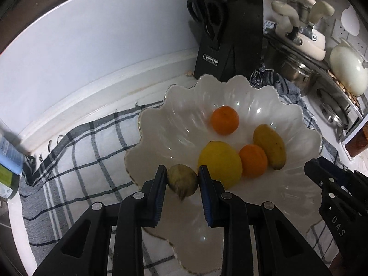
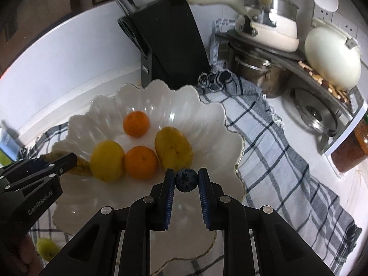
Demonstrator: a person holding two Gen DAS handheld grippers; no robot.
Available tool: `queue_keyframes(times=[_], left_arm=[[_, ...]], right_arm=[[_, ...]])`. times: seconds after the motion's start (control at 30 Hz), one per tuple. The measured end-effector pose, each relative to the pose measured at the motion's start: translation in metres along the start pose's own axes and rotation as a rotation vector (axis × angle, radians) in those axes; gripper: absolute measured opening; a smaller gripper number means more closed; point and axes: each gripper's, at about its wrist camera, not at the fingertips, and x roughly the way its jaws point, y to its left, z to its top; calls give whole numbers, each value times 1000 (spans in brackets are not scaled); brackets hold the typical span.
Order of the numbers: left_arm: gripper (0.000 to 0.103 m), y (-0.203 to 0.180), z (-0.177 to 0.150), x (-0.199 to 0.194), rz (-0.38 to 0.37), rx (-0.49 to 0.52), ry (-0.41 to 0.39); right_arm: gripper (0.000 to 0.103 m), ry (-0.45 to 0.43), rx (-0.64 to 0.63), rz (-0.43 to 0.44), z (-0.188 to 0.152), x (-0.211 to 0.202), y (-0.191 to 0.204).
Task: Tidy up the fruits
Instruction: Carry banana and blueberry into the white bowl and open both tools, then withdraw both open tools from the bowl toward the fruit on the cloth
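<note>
2 tongs over the bowl (image 1: pixel 161 124): left tongs (image 1: pixel 182 179) grip a kiwi (image 1: pixel 182 180), right tongs (image 2: pixel 186 180) a blueberry (image 2: pixel 186 180).

Glossy bowl, woven cloth
Bowl (image 1: pixel 161 124) showing glazed shine; checked cloth (image 2: pixel 276 142) looking matt, woven; pot (image 2: pixel 257 73) gleaming metal.

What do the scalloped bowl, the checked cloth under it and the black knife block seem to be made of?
Bowl: probably glazed ceramic or milky glass; white, glossy, with bright glints on its ribs and a thin gold edge.
Cloth: woven fabric, likely cotton; matte, wrinkled, with frayed fringe.
Knife block: likely plastic or painted wood; smooth, dull black faces with a small label. The look leaves it open.
</note>
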Motion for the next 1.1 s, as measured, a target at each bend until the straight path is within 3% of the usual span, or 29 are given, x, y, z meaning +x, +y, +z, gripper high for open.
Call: queue_keyframes(times=[0.23,0.33,0.43,0.5,0.57,0.73,0.87,1.1], left_arm=[[30,-1,6,13,2,3,17],[46,0,8,14,9,5,15],[48,2,8,13,7,3,18],[60,3,7,11,8,-1,16],[64,4,6,7,13,-4,3],[74,9,2,-4,24,-16,-11],[85,14,-3,-16,34,-29,-30],[92,21,-16,-43,61,-38,-56]], right_arm=[[22,42,5,-5,4,15,-2],[24,44,10,-14,4,15,-3],[38,40,10,-27,4,14,-2],[56,22,12,-43,4,10,-2],[63,7,12,-53,4,5,-2],[66,-13,10,-64,5,-6,0],[82,-37,5,-90,2,-17,3],[84,-64,-7,-102,-6,-39,10]])
